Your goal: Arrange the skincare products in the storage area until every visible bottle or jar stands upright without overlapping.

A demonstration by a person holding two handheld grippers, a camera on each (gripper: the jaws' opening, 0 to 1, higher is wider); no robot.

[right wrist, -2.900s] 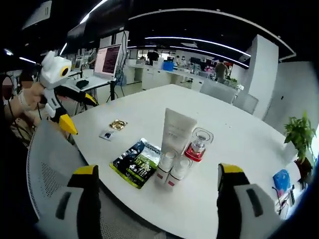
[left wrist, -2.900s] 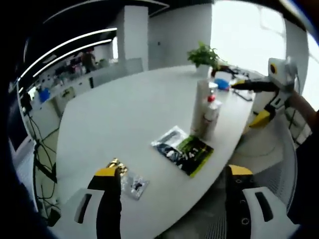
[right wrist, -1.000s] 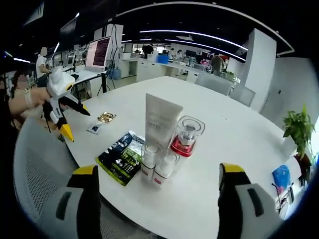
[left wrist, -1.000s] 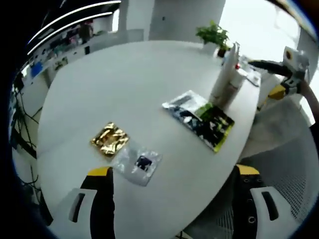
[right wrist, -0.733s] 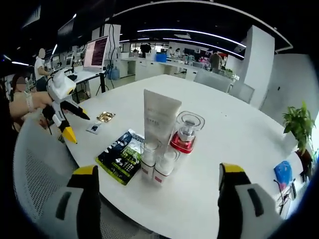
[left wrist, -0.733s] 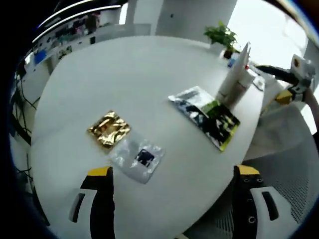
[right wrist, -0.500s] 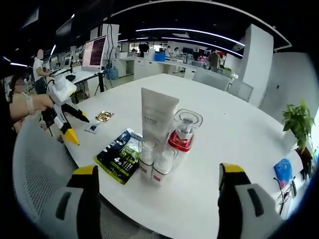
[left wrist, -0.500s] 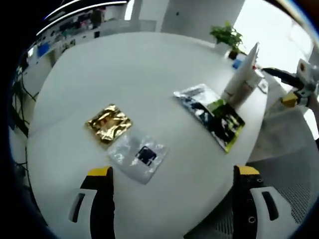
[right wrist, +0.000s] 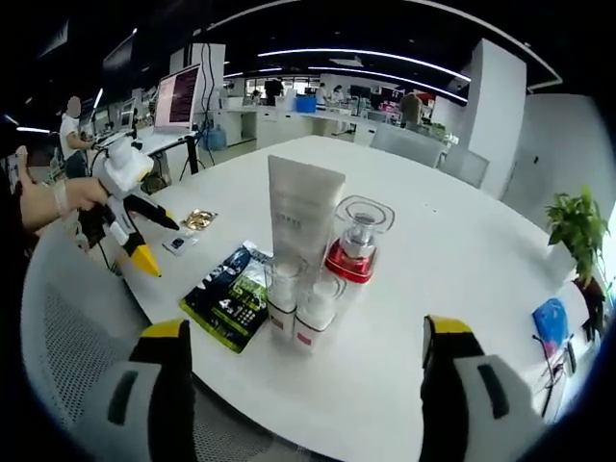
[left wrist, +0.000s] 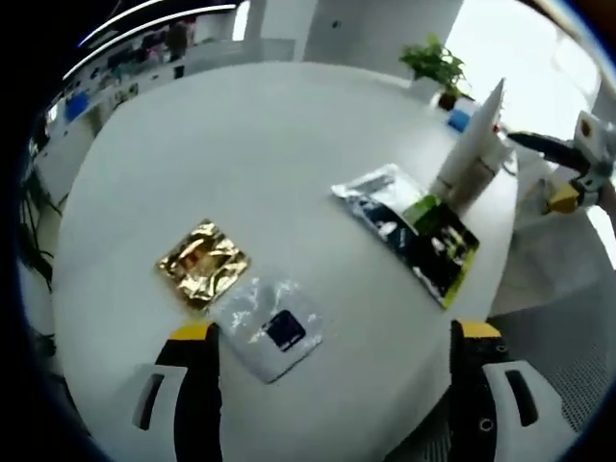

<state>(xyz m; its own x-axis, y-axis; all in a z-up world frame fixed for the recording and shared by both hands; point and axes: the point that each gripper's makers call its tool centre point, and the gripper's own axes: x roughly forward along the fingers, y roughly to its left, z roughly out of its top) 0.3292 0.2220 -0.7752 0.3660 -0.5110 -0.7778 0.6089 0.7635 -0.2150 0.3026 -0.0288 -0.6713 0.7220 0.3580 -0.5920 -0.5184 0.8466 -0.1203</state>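
Note:
A tall white tube (right wrist: 303, 217) stands upright mid-table, with a clear jar on a red base (right wrist: 356, 245) to its right. Two small white bottles (right wrist: 282, 294) (right wrist: 314, 310) stand close together in front of them. A black-and-green packet (right wrist: 226, 289) lies flat beside the bottles. My right gripper (right wrist: 305, 327) is open, short of the bottles. My left gripper (left wrist: 335, 332) is open above a clear sachet (left wrist: 272, 327) and a gold sachet (left wrist: 202, 265). Farther off lie the packet (left wrist: 414, 231) and the tube (left wrist: 476, 135).
The round white table (left wrist: 221, 144) ends just below the sachets. A potted plant (right wrist: 577, 241) and a blue item (right wrist: 555, 322) sit at the far side. A mesh chair (right wrist: 77, 318) stands by the near edge. The other gripper (right wrist: 120, 207), held by a hand, hovers left.
The left gripper view has moved closer over the two sachets. The right gripper view has edged a little nearer the bottles. Nothing on the table has moved.

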